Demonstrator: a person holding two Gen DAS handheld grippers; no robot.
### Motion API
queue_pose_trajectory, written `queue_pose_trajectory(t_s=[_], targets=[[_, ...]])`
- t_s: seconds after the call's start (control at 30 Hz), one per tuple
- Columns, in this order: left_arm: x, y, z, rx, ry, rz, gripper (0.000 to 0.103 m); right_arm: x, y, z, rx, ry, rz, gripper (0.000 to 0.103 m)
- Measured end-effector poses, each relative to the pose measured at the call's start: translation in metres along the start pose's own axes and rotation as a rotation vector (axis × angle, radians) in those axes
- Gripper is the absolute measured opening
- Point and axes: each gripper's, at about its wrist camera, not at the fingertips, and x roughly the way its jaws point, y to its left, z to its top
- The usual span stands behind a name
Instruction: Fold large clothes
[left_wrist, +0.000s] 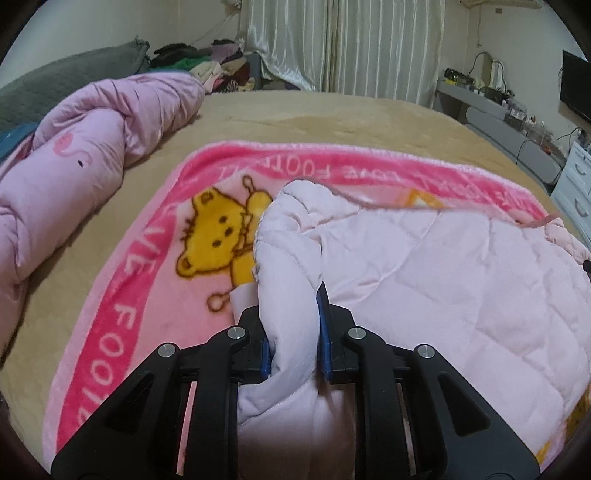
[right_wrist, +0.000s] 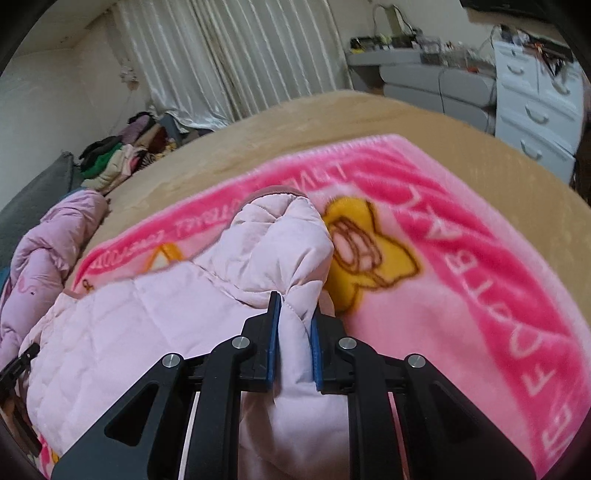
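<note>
I have one pale pink quilted jacket (left_wrist: 424, 266) lying on one pink teddy-bear blanket (left_wrist: 147, 266), spread over the bed (left_wrist: 332, 114) toward its near edge. My left gripper (left_wrist: 293, 332) has its jaws closed on a thick fold of the jacket; my right gripper (right_wrist: 293, 332) has its jaws narrowed on one bunched sleeve (right_wrist: 280, 236). One lilac duvet (left_wrist: 74, 162) lies rumpled along the bed's left edge.
</note>
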Motion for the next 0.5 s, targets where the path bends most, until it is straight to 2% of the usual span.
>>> queue_pose_trajectory(t_s=[0.5], targets=[[0.037, -0.004, -0.015, 0.005, 0.037, 0.012, 0.021, 0.053, -0.011, -0.018, 0.033, 0.084, -0.069, 0.025]])
